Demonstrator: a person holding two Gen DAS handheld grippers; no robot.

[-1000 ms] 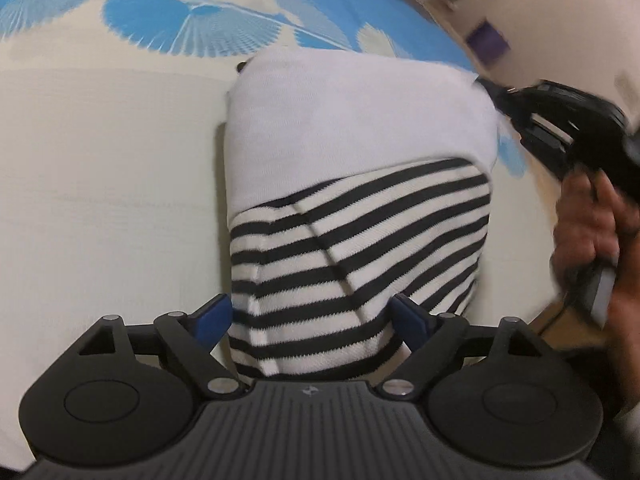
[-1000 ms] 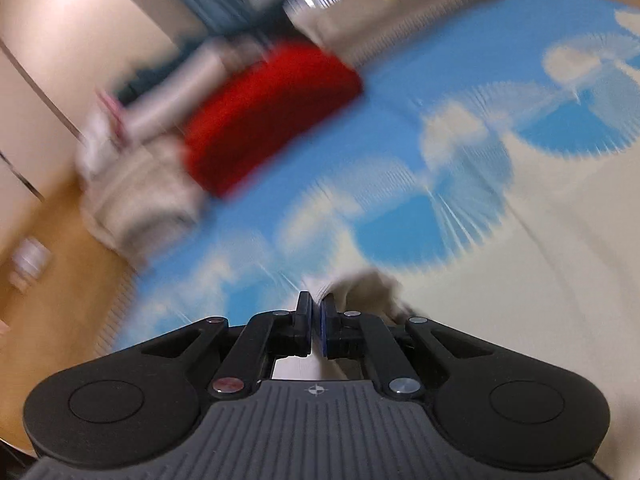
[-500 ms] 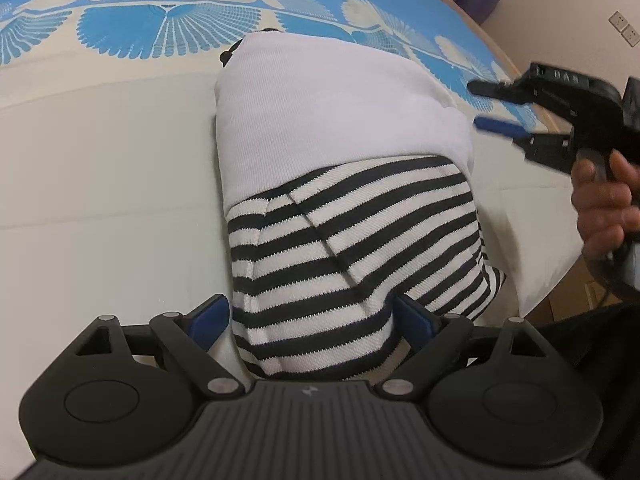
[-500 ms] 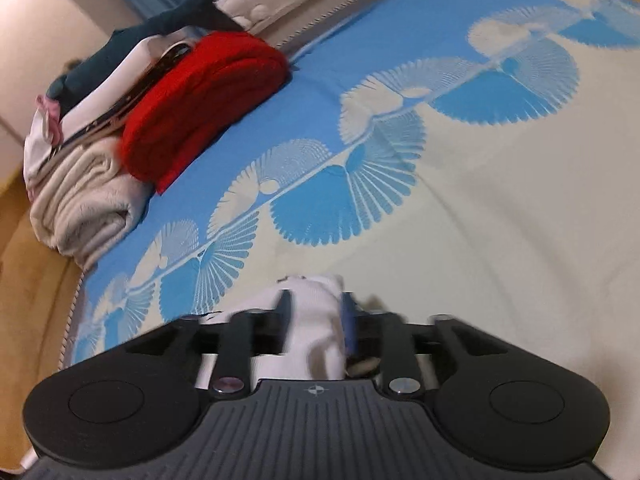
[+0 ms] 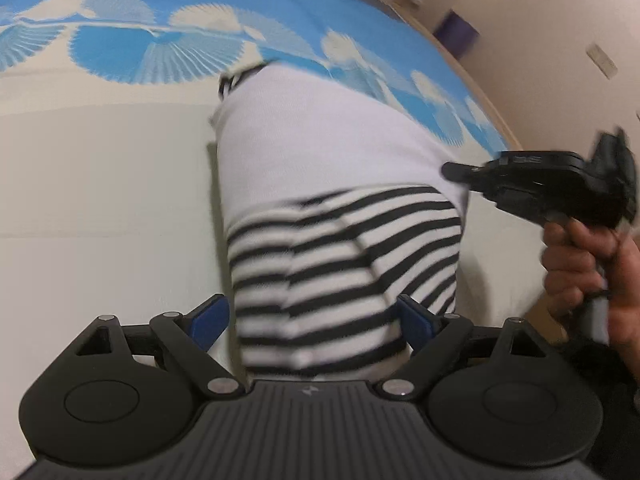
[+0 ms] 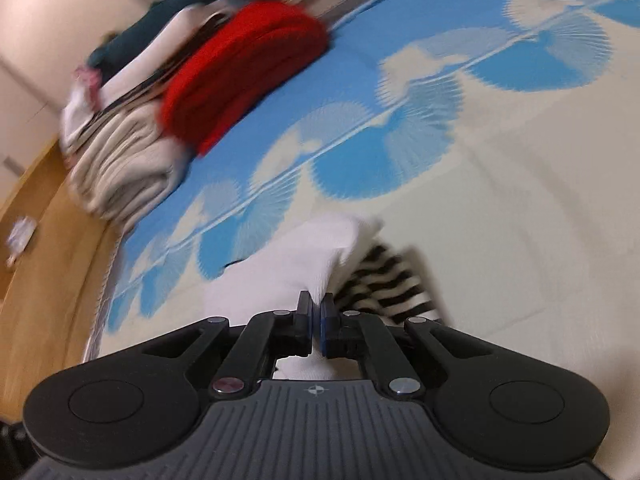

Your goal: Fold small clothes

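One left gripper (image 5: 308,320): nearest the lens, jaws spread wide to either side of the garment's near striped end, blue pads clear of the cloth, nothing held.

One garment (image 5: 340,184): folded, lying flat on the bed (image 5: 100,180). Near half black-and-white striped, far half plain white folded over it. Long axis runs away from the left gripper toward the blue print; the striped end points at the camera, the white end away. A sliver of stripe shows at the far left corner.

One right gripper (image 6: 316,316): jaws have just been closing and now stand pinched together on a fold of the white cloth at the garment's right edge. In the left wrist view it reaches in from the right, one hand (image 5: 584,272) on its handle.

Open room: bare cream bedcover to the left of the garment, wide and free. To the right, the bed's edge runs close beside the garment, with wooden floor (image 6: 44,264) below.

Beyond: blue fan-patterned band across the bed.

Farthest: one pile of folded laundry (image 6: 132,160) at the bed's far edge, with one red folded piece (image 6: 244,68) against it; exact count of layers unclear through blur.
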